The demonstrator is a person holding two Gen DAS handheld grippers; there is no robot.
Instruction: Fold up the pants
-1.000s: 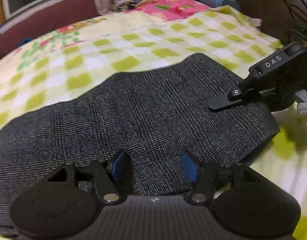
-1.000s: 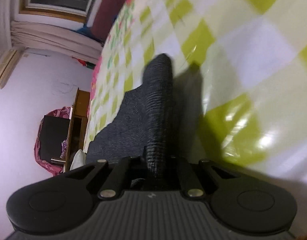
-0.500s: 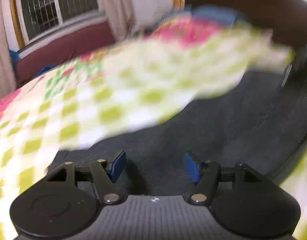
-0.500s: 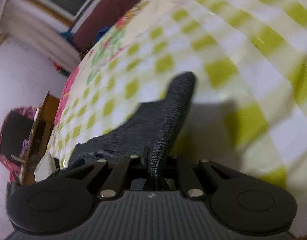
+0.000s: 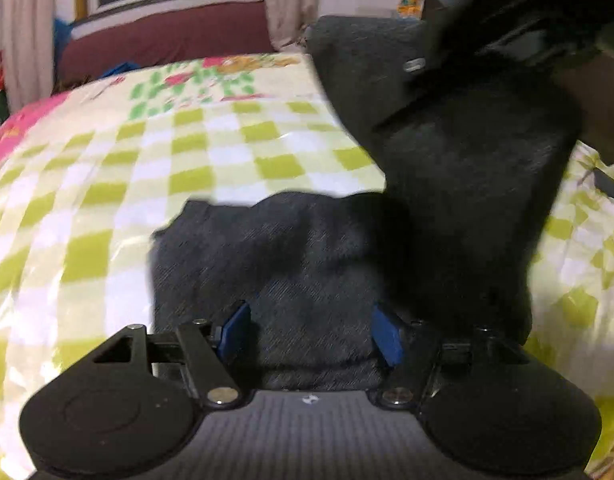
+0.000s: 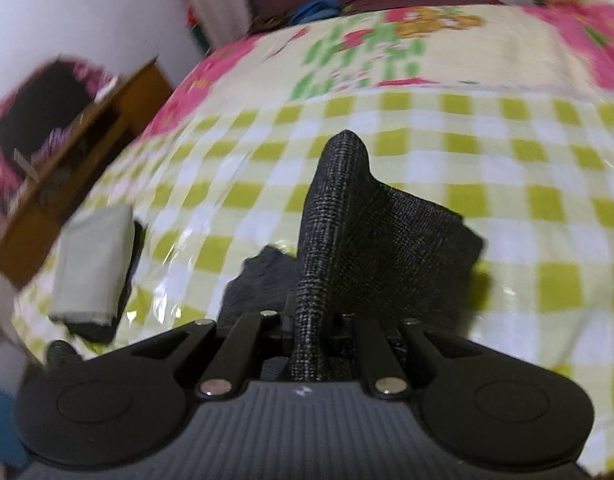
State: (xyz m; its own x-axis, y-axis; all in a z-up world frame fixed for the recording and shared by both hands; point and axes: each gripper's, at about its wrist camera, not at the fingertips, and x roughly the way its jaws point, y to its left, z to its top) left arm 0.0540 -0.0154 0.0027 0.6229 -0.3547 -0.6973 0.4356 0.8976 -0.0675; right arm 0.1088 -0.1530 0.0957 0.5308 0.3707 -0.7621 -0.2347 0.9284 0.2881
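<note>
Dark grey pants (image 5: 287,248) lie on the green-checked bedsheet (image 5: 107,200). Low over them, my left gripper (image 5: 311,332) has its blue pads (image 5: 235,328) apart; its jaws are opening, with flat cloth under the gap and nothing pinched. At the upper right my right gripper (image 5: 423,68), blurred, lifts one end of the pants (image 5: 467,180) off the bed. In the right wrist view the right gripper (image 6: 311,332) is shut on a bunched ridge of the pants (image 6: 335,200), whose free part hangs down to the right.
A folded pale grey-green garment on a dark one (image 6: 93,264) lies near the bed's left edge. A wooden table (image 6: 67,160) stands beyond that edge. A maroon headboard (image 5: 167,36) and a window close the far side. Pink floral bedding (image 6: 579,40) lies at the far right.
My right gripper has risen and rolled, lifting the pants end off the bed. My left gripper has slid along the pants, and its pads stand wider apart.
</note>
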